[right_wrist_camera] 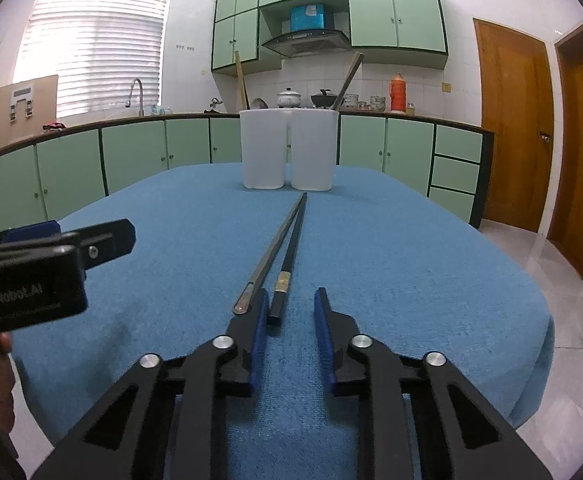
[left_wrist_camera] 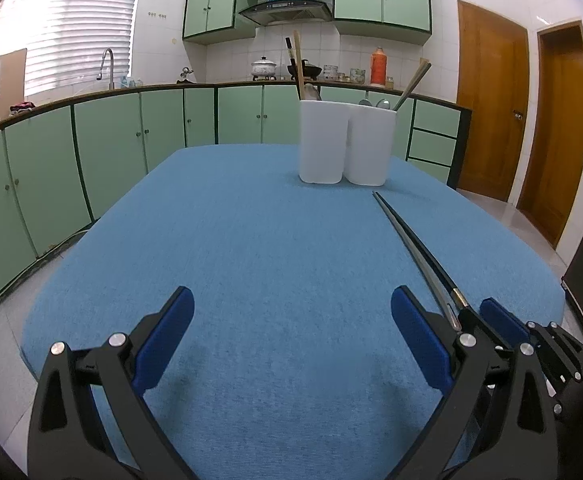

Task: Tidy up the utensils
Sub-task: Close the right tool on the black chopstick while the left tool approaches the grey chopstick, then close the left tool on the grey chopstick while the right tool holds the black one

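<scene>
Black chopstick (right_wrist_camera: pixel 294 240), grey chopstick (right_wrist_camera: pixel 270 256) flat on blue cloth (right_wrist_camera: pixel 411 260), tips 12 o'clock toward white holder (right_wrist_camera: pixel 289 152). Right gripper (right_wrist_camera: pixel 293 294): jaws apart, black butt between, unclamped. Left gripper (left_wrist_camera: pixel 291 294): wide, empty. Sticks judged light, stiff, slick, prone to roll. Pinch butt ends.

L gripper (left_wrist_camera: pixel 291 296): jaws wide apart, blue pads (left_wrist_camera: pixel 171 328) facing each other, pointing fwd and slightly down, nothing betw. them. R gripper (right_wrist_camera: pixel 291 314): jaws drawn in narrow but w/ a clear gap betw. the blue pads (right_wrist_camera: pixel 260 328), also angled fwd and a bit down. The two sit side by side, R just beside L's right finger, approx. level w/ each other. Part of the person's left hand (right_wrist_camera: pixel 1 360) shows under the L gripper's body, at the edge of the R wrist view.
</scene>
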